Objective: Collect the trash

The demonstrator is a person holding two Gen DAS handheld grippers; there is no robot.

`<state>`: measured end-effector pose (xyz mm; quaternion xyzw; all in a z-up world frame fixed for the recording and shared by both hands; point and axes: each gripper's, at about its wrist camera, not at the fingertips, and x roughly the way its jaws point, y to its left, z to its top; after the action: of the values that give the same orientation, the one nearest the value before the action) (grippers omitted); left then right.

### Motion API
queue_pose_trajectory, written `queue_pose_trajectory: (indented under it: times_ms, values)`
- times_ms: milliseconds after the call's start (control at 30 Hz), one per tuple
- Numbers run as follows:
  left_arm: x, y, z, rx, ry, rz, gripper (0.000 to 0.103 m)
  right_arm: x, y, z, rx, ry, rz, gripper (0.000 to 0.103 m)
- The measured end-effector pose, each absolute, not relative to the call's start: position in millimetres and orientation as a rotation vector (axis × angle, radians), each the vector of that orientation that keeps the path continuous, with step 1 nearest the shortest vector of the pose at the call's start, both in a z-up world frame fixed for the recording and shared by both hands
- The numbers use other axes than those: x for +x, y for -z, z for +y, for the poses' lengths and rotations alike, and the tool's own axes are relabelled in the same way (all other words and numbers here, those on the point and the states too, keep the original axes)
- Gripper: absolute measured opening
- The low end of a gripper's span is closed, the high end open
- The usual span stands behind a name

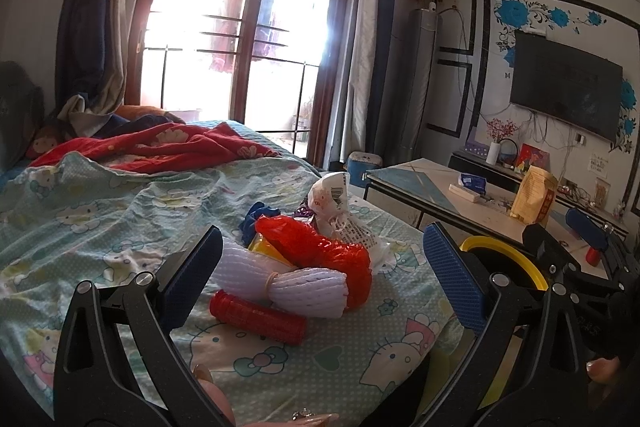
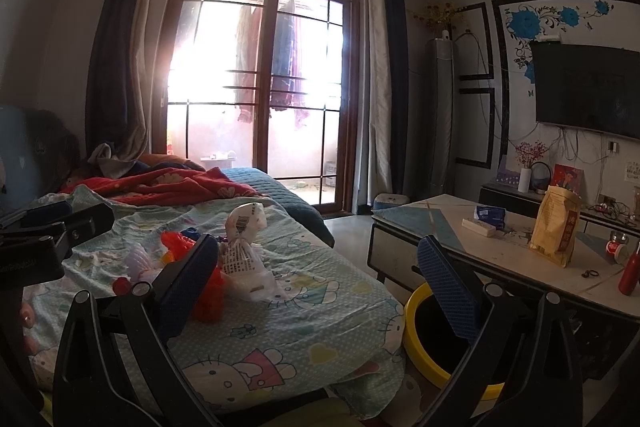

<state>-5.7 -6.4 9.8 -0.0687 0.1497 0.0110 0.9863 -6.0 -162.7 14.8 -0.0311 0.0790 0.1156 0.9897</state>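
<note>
the left gripper (image 1: 320, 279) is spread wide and holds nothing, its blue pads standing on either side of the trash pile on the bed (image 1: 120, 227). taking the red ribbed tube (image 1: 258, 319) as the landmark, it is the nearest piece, lying flat on the cartoon-print sheet between the open fingers. just behind it, and touching it, is a white foam net (image 1: 288, 281) tied at the waist with a band. behind that sits a crumpled red mesh bag (image 1: 320, 247), with a bit of yellow and some blue scraps to its left. farther back still a knotted white plastic bag (image 1: 336, 203) stands upright. to the right of the tube, off the edge of the bed and lower down, is the yellow-rimmed bin (image 2: 416, 339), which looks like the place for the trash. the right gripper (image 2: 320, 279) is also spread and empty, hovering over the bed edge between the pile and the bin. the step in hand seems to be the first pick. to do it well, the left fingers should drop until the pads straddle the tube across its short side, close squarely so it cannot roll out, and lift clear without dragging the foam net or the sheet.
</note>
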Motion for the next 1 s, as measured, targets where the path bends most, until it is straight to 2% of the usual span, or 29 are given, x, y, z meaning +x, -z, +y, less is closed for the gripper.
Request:
queue_pose_trajectory:
  times_ms: [1000]
  values:
    - [8, 1, 97, -0.316, -0.208, 0.361, 0.092, 23, -26, -82, -0.109, -0.537, 0.307, 0.097]
